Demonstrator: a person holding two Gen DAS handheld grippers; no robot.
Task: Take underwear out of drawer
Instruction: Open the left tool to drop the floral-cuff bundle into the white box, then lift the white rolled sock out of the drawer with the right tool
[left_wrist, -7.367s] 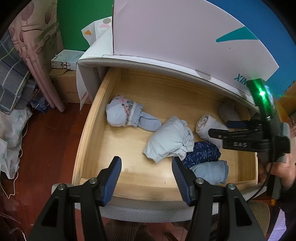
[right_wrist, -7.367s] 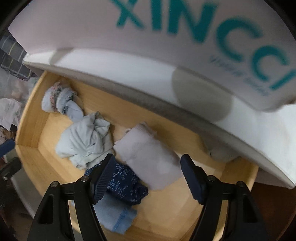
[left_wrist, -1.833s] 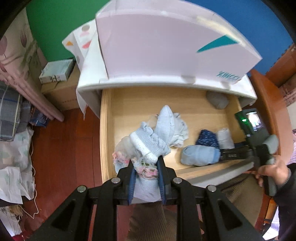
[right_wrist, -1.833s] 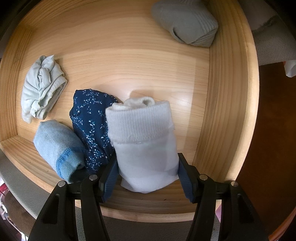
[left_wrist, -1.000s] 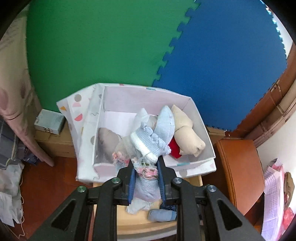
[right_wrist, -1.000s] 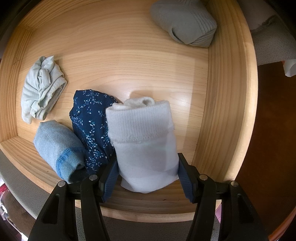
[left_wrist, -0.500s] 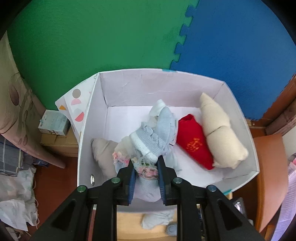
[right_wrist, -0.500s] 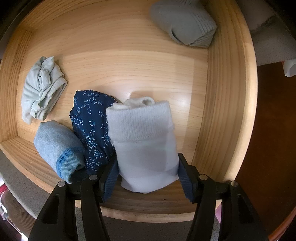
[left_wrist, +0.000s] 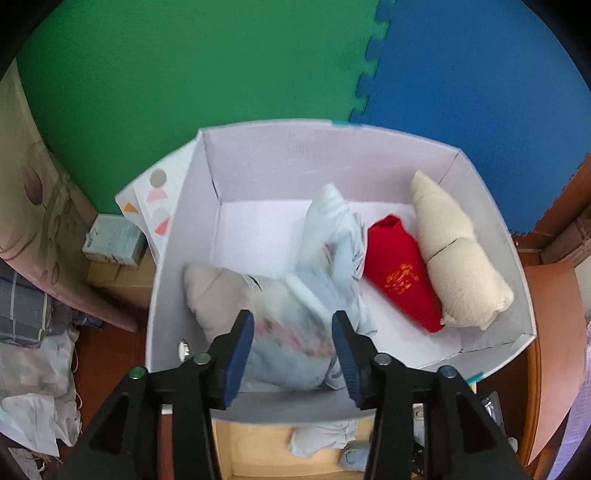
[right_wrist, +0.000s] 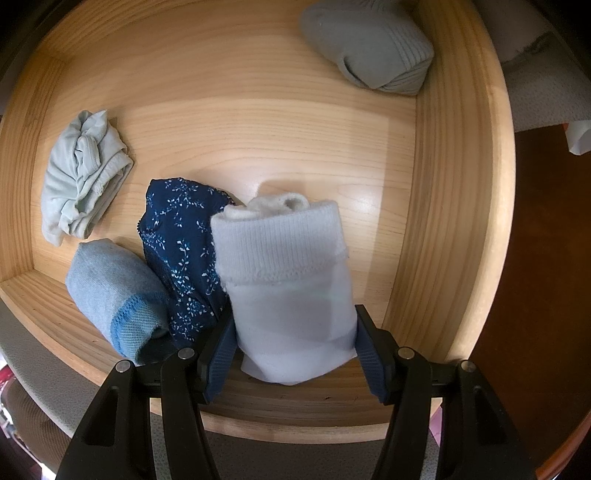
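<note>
In the left wrist view my left gripper (left_wrist: 291, 349) is open above a white box (left_wrist: 177, 266). A pale blue bundle with a pink floral band (left_wrist: 314, 295) is blurred between and beyond the fingers, dropping into the box. In the right wrist view my right gripper (right_wrist: 295, 354) is shut on a white rolled sock-like bundle (right_wrist: 291, 273) in the wooden drawer (right_wrist: 454, 206). Navy floral underwear (right_wrist: 181, 243) lies touching its left side.
The box also holds a red roll (left_wrist: 402, 273), a cream roll (left_wrist: 458, 258) and a beige bundle (left_wrist: 214, 291). The drawer holds a blue roll (right_wrist: 114, 295), a pale green bundle (right_wrist: 81, 173) and a grey sock bundle (right_wrist: 369, 48). Green and blue foam wall behind.
My left gripper has opened and let go of the pale blue bundle, which is falling into the white box. My right gripper has stayed shut on the white bundle.
</note>
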